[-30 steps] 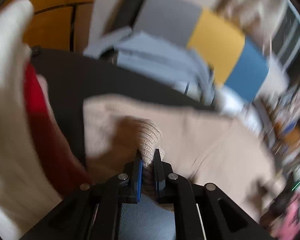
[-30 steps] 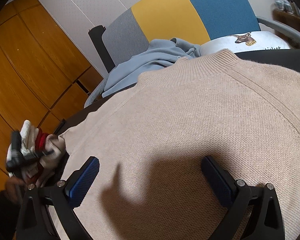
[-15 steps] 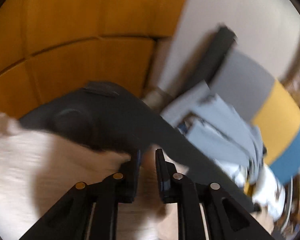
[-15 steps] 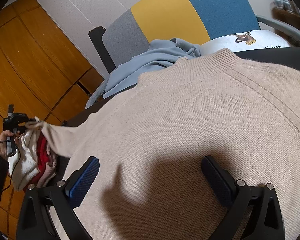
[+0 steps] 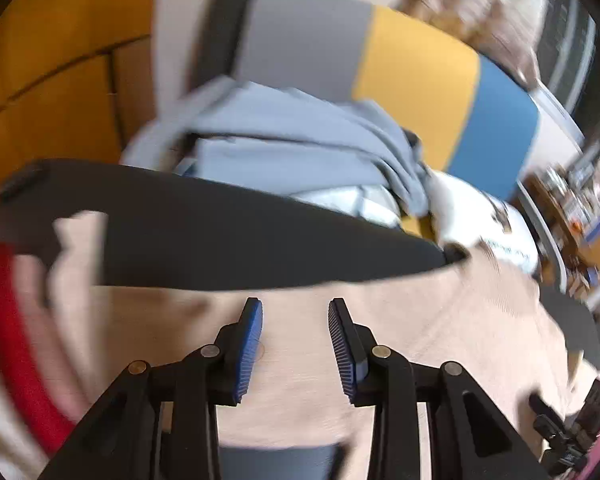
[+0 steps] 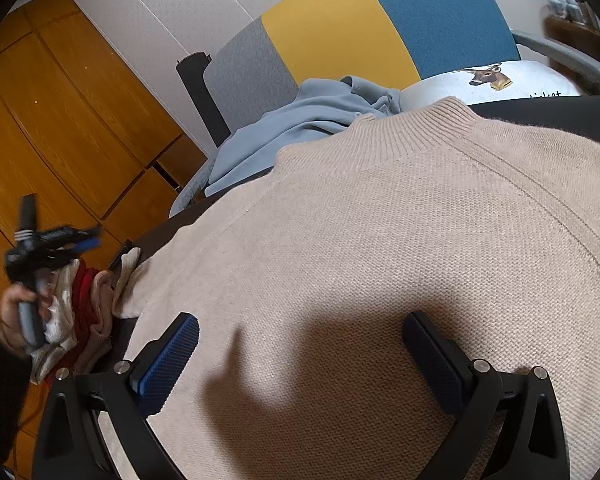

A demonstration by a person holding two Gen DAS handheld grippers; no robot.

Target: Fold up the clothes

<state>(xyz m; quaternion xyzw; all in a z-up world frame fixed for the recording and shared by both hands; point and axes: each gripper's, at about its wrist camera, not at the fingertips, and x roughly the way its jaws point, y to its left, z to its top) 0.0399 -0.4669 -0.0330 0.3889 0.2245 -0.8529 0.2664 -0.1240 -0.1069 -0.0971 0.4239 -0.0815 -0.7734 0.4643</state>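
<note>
A beige knit sweater (image 6: 380,260) lies spread on the dark table (image 5: 240,240), collar toward the far edge. Its left sleeve (image 6: 126,276) stretches out to the table's left end, cuff lying loose. My left gripper (image 5: 294,306) hovers over the sweater's left part; its jaws are opening and nothing is between the blue pads (image 5: 250,344). In the right wrist view the left gripper (image 6: 88,238) is held in a hand at far left, apart from the cuff. My right gripper (image 6: 300,320) stands wide open just above the sweater's body, gripping nothing.
A pile of red and white clothes (image 6: 76,304) sits at the table's left end. A light blue garment (image 6: 300,120) and a white deer-print cushion (image 6: 500,80) lie on the grey, yellow and blue chair (image 6: 340,28) behind. Wooden cabinets (image 6: 60,120) stand at left.
The left gripper held the sleeve cuff, drew it out to the left, then let it go and opened its jaws. The sleeve now lies on the table. The right gripper stayed still.
</note>
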